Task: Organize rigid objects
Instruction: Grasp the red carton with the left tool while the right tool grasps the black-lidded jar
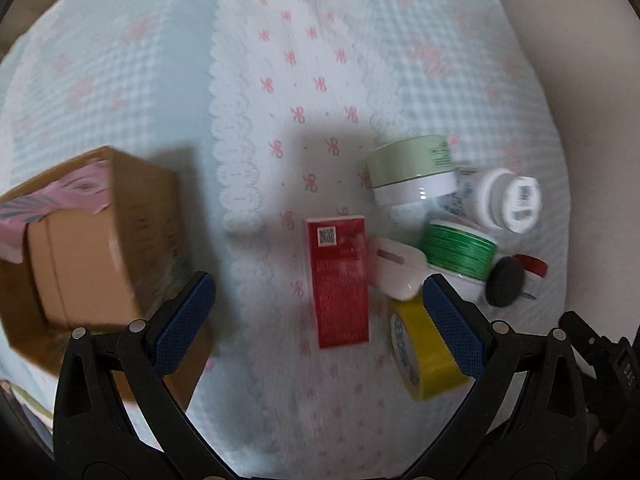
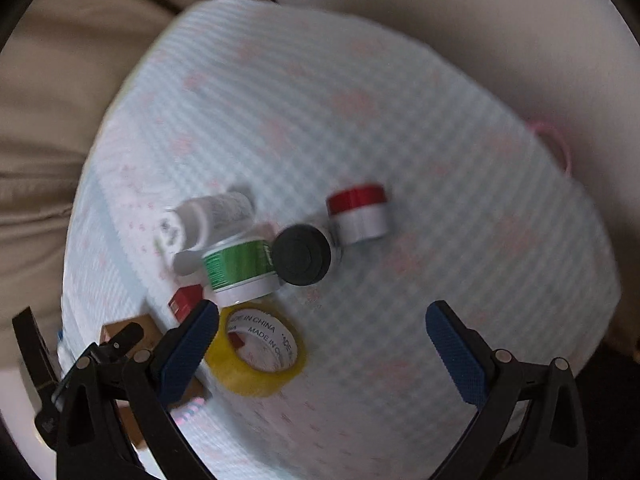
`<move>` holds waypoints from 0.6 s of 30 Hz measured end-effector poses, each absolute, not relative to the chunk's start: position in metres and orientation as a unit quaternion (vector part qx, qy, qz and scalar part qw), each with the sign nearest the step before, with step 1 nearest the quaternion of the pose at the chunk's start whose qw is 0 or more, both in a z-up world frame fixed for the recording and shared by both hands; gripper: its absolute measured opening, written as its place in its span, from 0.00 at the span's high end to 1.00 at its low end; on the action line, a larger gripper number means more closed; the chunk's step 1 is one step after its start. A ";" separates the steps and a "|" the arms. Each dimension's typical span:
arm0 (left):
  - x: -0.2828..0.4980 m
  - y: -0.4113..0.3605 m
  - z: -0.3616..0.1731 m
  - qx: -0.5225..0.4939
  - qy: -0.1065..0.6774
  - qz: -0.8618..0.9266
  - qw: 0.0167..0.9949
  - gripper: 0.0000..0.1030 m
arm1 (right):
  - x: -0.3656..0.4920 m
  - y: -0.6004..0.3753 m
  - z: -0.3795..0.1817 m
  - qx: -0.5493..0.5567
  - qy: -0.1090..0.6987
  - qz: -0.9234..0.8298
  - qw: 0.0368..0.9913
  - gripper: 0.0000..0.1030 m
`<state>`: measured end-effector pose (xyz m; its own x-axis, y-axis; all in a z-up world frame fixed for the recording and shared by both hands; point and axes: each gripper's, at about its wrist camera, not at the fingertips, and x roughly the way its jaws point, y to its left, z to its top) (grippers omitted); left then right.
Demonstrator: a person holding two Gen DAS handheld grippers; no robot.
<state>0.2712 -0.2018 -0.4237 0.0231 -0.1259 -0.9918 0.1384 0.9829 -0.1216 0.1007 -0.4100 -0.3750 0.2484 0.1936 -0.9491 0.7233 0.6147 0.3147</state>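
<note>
A red box [image 1: 340, 280] lies flat on the tablecloth, between the fingers of my open, empty left gripper [image 1: 316, 320] hovering above it. Right of it sit a white flat object [image 1: 396, 270], a yellow tape roll [image 1: 424, 356], a green-labelled jar [image 1: 460, 250], a pale green jar [image 1: 412, 170], a white bottle [image 1: 504, 200] on its side and a black-capped item [image 1: 505, 282]. My right gripper [image 2: 320, 336] is open and empty above the cloth, its left finger beside the tape roll [image 2: 256, 352]. A red-lidded jar [image 2: 360, 214] stands beyond the black cap [image 2: 301, 254].
An open cardboard box [image 1: 132, 208] holding a smaller brown box and pink packaging sits at the left of the table. The round table wears a light blue checked cloth [image 1: 304, 60] with a white lace runner. Beige upholstery [image 2: 60, 100] surrounds the table.
</note>
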 end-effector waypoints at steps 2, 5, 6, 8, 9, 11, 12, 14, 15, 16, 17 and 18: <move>0.278 -0.206 -0.441 0.012 0.703 -0.089 0.706 0.03 | 0.107 -0.408 -0.392 0.412 0.583 -0.208 0.668 0.00; 0.284 -0.210 -0.461 0.022 0.714 -0.081 0.695 0.05 | 0.114 -0.408 -0.415 0.443 0.580 -0.232 0.643 0.00; 0.285 -0.211 -0.466 0.024 0.716 -0.079 0.693 0.05 | 0.117 -0.408 -0.423 0.454 0.579 -0.243 0.632 0.00; 0.288 -0.211 -0.475 0.028 0.720 -0.074 0.690 0.07 | 0.122 -0.409 -0.433 0.468 0.573 -0.258 0.621 0.00; 0.290 -0.211 -0.480 0.029 0.722 -0.072 0.688 0.07 | 0.125 -0.409 -0.438 0.474 0.569 -0.267 0.616 0.00; 0.292 -0.212 -0.488 0.031 0.725 -0.068 0.685 0.08 | 0.131 -0.410 -0.444 0.475 0.566 -0.285 0.610 0.04; 0.293 -0.212 -0.491 0.034 0.726 -0.066 0.684 0.09 | 0.133 -0.411 -0.447 0.476 0.566 -0.290 0.607 0.05; 0.295 -0.214 -0.500 0.039 0.729 -0.062 0.680 0.14 | 0.138 -0.412 -0.454 0.482 0.568 -0.294 0.599 0.07; 0.295 -0.214 -0.504 0.042 0.731 -0.061 0.679 0.15 | 0.140 -0.412 -0.456 0.481 0.570 -0.297 0.596 0.10; 0.297 -0.217 -0.508 0.045 0.732 -0.061 0.677 0.21 | 0.141 -0.412 -0.459 0.478 0.572 -0.299 0.595 0.12; 0.296 -0.218 -0.512 0.044 0.734 -0.066 0.675 0.25 | 0.143 -0.413 -0.461 0.476 0.574 -0.302 0.594 0.15; 0.296 -0.220 -0.515 0.045 0.735 -0.069 0.673 0.26 | 0.145 -0.414 -0.463 0.475 0.574 -0.306 0.592 0.18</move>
<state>0.2958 -0.2199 -0.5154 -0.0907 -0.0265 -0.9955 0.1589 0.9865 -0.0407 0.1450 -0.4142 -0.4631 0.1527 0.1834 -0.9711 0.9082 0.3614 0.2111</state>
